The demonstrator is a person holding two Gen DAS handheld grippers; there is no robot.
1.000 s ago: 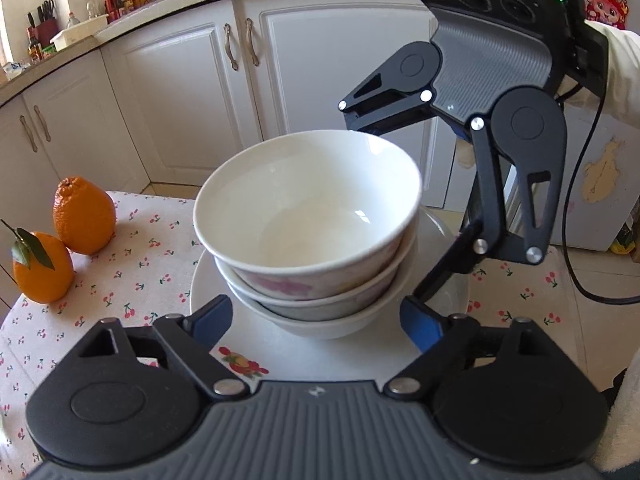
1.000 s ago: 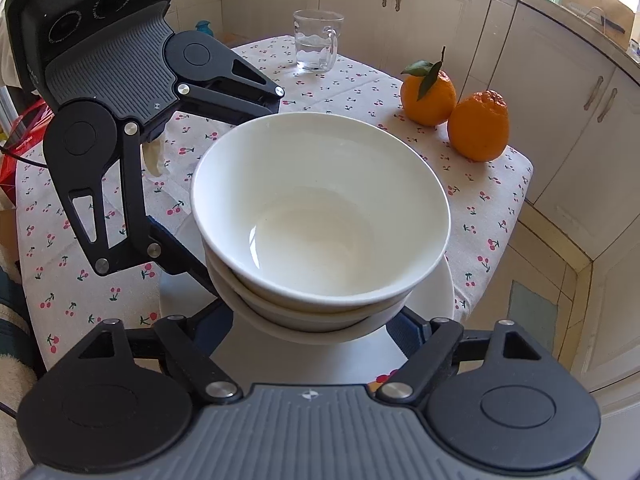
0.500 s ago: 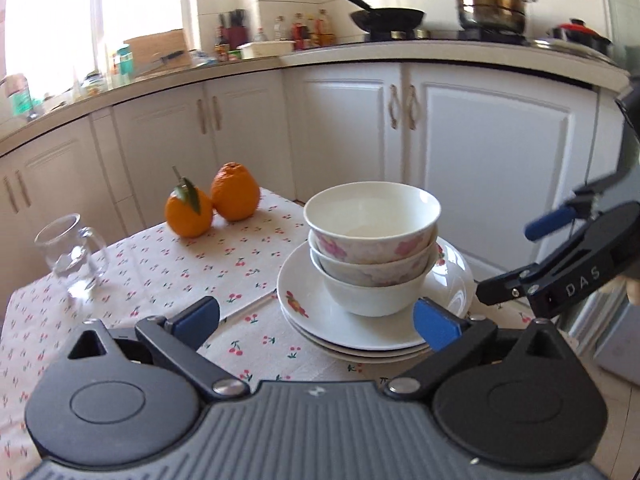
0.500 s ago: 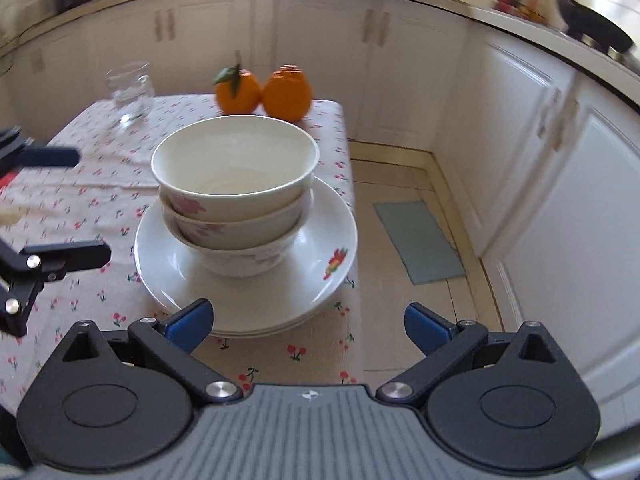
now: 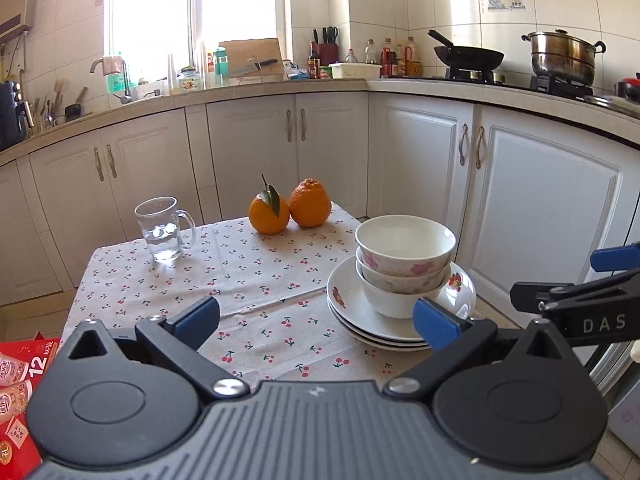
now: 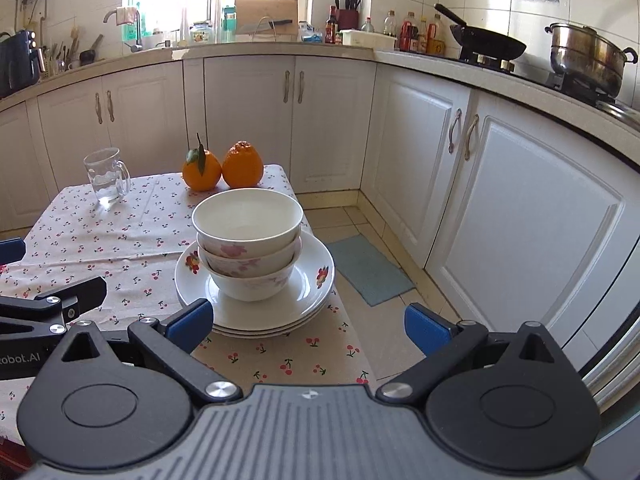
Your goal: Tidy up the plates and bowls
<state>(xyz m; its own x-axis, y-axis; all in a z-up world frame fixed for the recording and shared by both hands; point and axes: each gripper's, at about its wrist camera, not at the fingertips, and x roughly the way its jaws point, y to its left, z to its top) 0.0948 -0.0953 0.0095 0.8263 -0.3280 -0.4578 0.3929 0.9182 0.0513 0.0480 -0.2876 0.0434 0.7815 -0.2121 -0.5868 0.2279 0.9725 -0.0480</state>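
Left wrist view showed the bowls (image 5: 405,258), 3 of them nested w/ pink flower print, sitting upright on a stack of white plates (image 5: 352,312) near the table's right front corner, on the cherry-print cloth (image 5: 248,280). Right wrist view had the same bowls centre-left, plates under them close to the cloth's edge by the floor. Left gripper (image 5: 316,316) had its jaws spread wide w/ nothing between them; its blue right pad overlapped the plates' rim in view, contact couldn't be told. Right gripper (image 6: 306,322) likewise gaped wide and held nothing, its left pad just in front of the plates, its right pad over the floor. Each gripper showed at the edge of the other's view, either side of the stack, apart from it. Behind the bowls, 2 oranges (image 5: 290,209) touched side by side at the table's far edge, one w/ a leaf. Glass mug (image 5: 162,229) w/ a little water stood far left, well apart from the stack. Blue mat (image 6: 366,268) lay on the floor by white cabinets (image 6: 500,208); wok (image 5: 468,56) & steel pot (image 5: 562,60) sat on the stove.
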